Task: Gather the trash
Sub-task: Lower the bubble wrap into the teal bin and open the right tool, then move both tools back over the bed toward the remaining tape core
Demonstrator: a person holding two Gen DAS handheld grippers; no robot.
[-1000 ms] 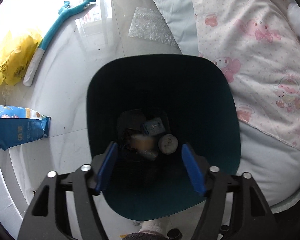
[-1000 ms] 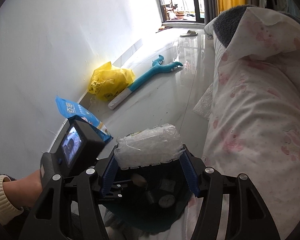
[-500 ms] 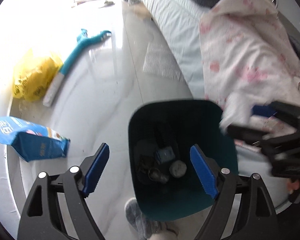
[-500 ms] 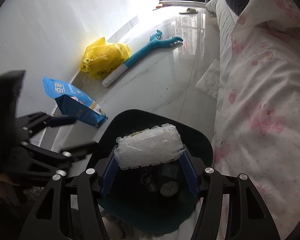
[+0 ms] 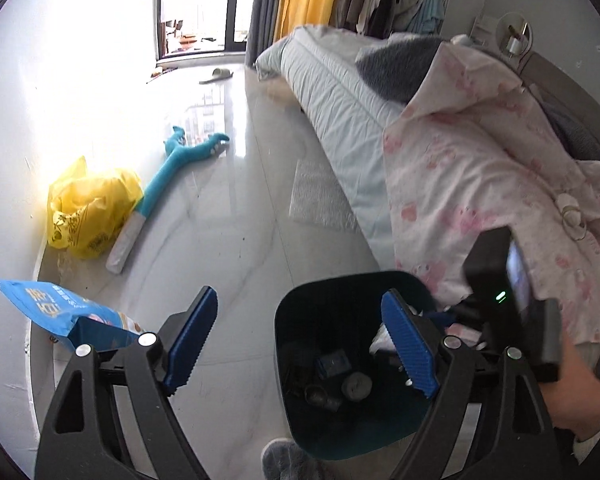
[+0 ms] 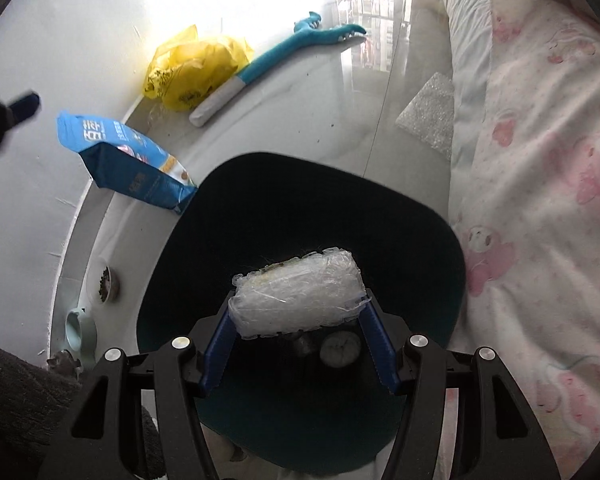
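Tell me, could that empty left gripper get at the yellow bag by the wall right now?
Probably yes. The left gripper is open and empty, and bare floor lies between it and the yellow bag. Only the blue pouch sits nearby, off to the side.

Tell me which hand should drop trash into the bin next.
Right. The right gripper holds the plastic wad directly over the bin; the left gripper is open and empty.

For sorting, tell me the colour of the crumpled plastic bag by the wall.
Yellow plastic bag, clearest in the left wrist view.
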